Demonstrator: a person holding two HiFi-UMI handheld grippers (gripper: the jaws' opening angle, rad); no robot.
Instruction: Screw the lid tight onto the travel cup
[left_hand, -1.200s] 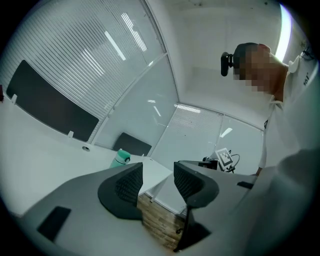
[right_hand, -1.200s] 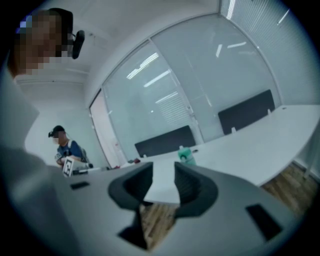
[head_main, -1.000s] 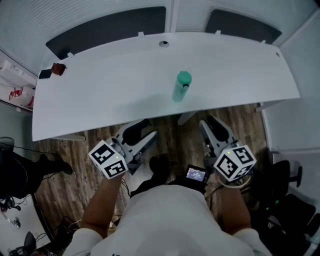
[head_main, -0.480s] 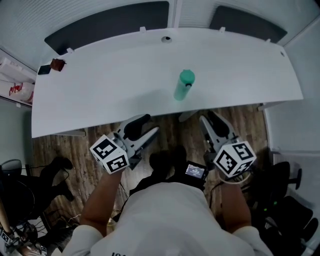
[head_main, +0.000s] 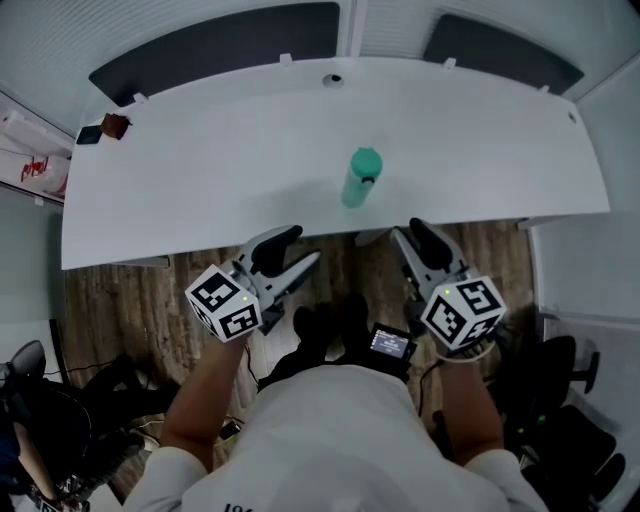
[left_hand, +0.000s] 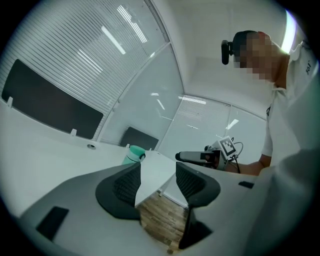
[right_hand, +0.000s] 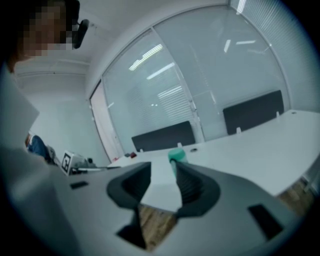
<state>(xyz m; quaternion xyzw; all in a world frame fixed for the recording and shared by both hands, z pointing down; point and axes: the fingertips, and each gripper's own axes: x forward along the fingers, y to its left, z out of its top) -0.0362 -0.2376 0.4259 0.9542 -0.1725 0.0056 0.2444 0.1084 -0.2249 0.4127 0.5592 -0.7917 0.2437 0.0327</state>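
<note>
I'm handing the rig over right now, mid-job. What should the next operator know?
Left gripper: empty, jaws just been opening, held short of the table edge.
Right gripper: the same, to the other side.
Travel cup: upright on the table near that edge, green lid sitting on top.
Done: nothing gripped yet.
Left: hold the cup, grip the lid, screw it tight. How tight it is now can't be told.

— What kind of place are we looking at?

— An office, I'm thinking. A long white desk (head_main: 180, 180) is curving across the room, with dark privacy screens (head_main: 200, 50) standing along its far edge and a cable grommet (head_main: 333, 79) sitting in the top.

— Anything else pointing that way?

— Glass partition walls (right_hand: 200, 75) with slatted blinds (left_hand: 85, 55) are closing the room in, and wood-look flooring (head_main: 120, 300) is running under the desk.
</note>
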